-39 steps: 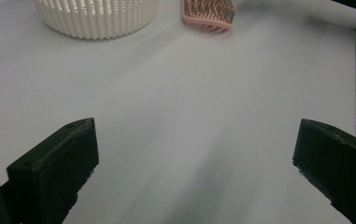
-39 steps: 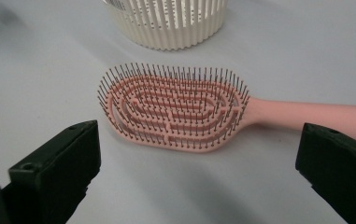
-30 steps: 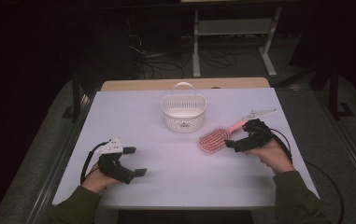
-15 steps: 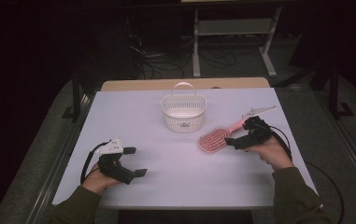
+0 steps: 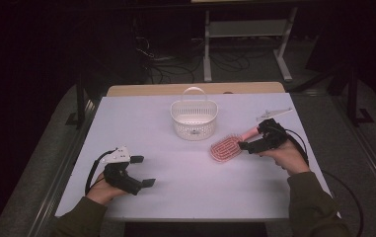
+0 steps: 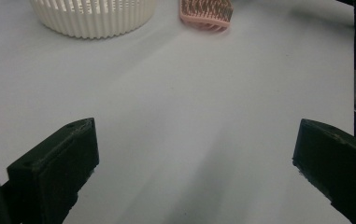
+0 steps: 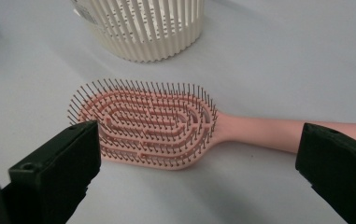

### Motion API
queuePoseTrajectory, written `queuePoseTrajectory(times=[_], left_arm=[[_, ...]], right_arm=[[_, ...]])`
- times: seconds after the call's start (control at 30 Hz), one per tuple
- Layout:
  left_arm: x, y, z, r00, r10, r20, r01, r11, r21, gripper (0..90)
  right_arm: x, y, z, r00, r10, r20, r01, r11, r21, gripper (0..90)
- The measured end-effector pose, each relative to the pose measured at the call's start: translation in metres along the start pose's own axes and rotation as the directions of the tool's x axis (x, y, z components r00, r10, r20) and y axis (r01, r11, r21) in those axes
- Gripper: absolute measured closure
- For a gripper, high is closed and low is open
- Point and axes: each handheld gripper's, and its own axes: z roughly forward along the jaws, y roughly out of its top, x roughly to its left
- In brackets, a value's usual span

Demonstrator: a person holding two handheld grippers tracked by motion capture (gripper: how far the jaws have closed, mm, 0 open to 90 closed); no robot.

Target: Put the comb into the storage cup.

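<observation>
A pink hairbrush (image 5: 226,147) lies bristles up on the white table, right of centre, with its handle pointing right and away. A white slatted basket (image 5: 194,118) with a handle stands just behind it. My right gripper (image 5: 253,138) is open beside the brush's handle. In the right gripper view the hairbrush (image 7: 157,128) lies between and just beyond the wide jaws of the right gripper (image 7: 196,140), and the basket (image 7: 143,28) is behind it. My left gripper (image 5: 143,171) rests open at the front left, holding nothing. In the left gripper view the left gripper (image 6: 194,140) faces the far-off basket (image 6: 91,18) and hairbrush (image 6: 207,14).
A thin pale strip (image 5: 274,113) lies near the table's far right corner. The white tabletop (image 5: 185,197) ends in a wooden far edge (image 5: 195,89). Beyond it are a dark floor, cables and a metal stand (image 5: 244,29).
Little differs: my right gripper has shifted very slightly at the brush's handle. The brush, the basket and the left gripper have stayed put.
</observation>
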Motion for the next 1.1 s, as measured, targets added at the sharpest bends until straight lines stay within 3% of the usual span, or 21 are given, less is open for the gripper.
queuePoseTrajectory(times=[0.6,1.1], left_arm=[[0.000,0.000,0.000,1.0000,-0.002,0.002,0.002,1.0000,-0.002,0.3],[0.001,0.000,-0.001,1.0000,-0.009,-0.002,0.009,0.9999,-0.007,0.3]], right_arm=[[-0.012,0.011,0.002,0.9997,0.001,0.026,-0.002,1.000,0.002,0.4],[-0.030,0.018,0.002,0.9975,0.046,0.053,-0.046,0.999,0.000,1.6]])
